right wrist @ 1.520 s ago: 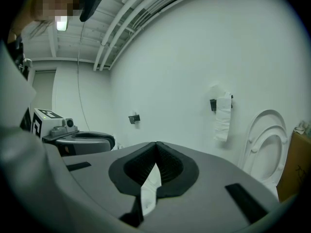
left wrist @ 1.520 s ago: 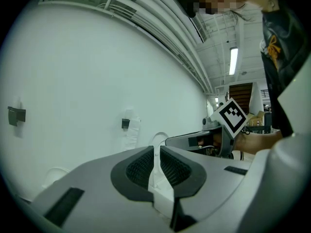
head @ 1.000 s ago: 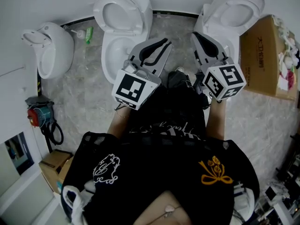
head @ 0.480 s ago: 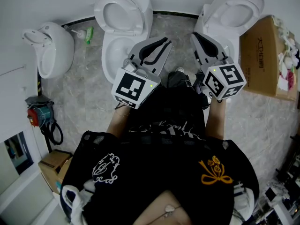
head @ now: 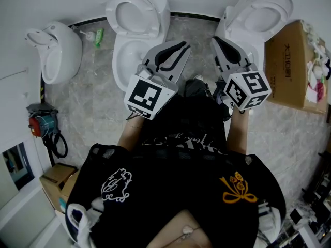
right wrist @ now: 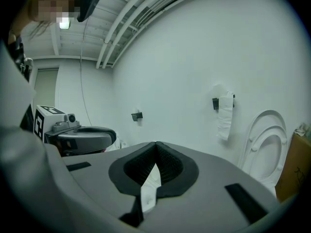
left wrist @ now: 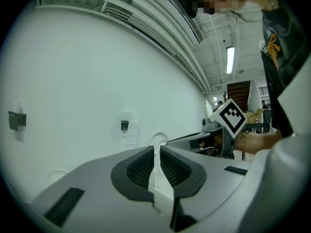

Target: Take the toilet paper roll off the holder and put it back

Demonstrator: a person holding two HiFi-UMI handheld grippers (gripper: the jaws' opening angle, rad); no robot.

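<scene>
The toilet paper roll [right wrist: 225, 111] hangs on a dark wall holder [right wrist: 215, 103], its loose tail drooping down the white wall. In the left gripper view the same roll [left wrist: 131, 131] is small and far ahead. My left gripper [head: 182, 46] [left wrist: 155, 148] is held level toward the wall, jaws together with only a thin slit, nothing between them. Beside it, my right gripper [head: 216, 39] [right wrist: 156, 143] is shut and empty. Both are well short of the roll.
Two toilets [head: 137, 30] [head: 258, 19] with raised lids stand below the grippers, and a urinal [head: 54, 50] is at the left. A cardboard box [head: 292, 61] sits at the right. A second, empty holder [right wrist: 137, 115] is on the wall.
</scene>
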